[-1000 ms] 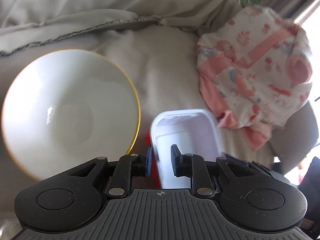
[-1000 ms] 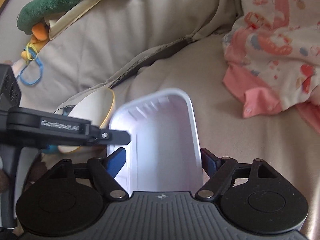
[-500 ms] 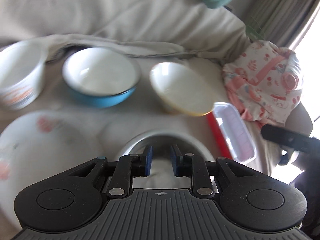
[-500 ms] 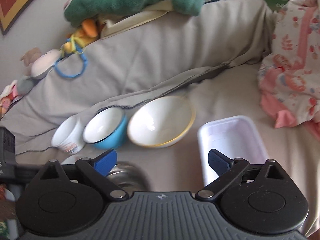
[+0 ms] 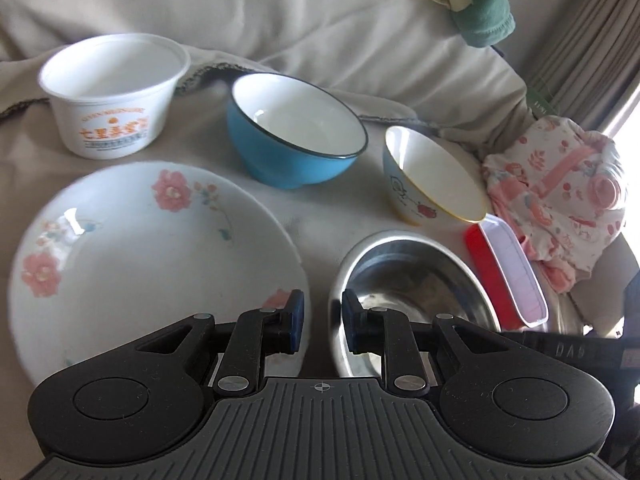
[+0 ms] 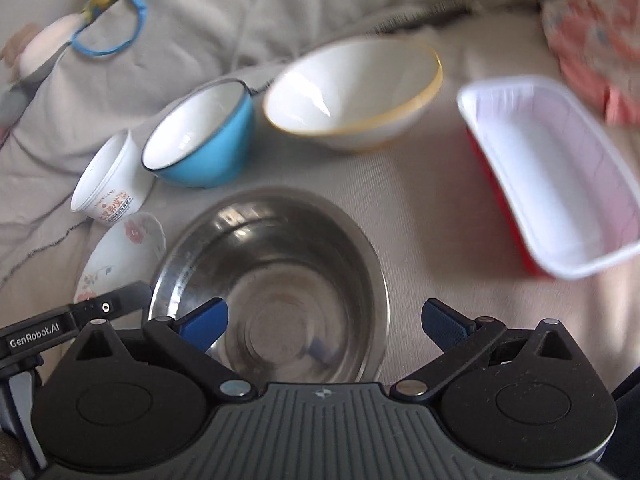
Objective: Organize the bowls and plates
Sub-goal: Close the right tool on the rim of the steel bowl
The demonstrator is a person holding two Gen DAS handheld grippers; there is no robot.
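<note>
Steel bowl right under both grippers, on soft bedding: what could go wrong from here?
1. The steel bowl sits on yielding cloth; a pinch on its thin, slick rim may tip or slide it.
2. The left gripper is nearly closed, between the plate edge and the bowl rim, so it could knock either one.
3. The right gripper is wide open over the same bowl; both tools could collide.
</note>
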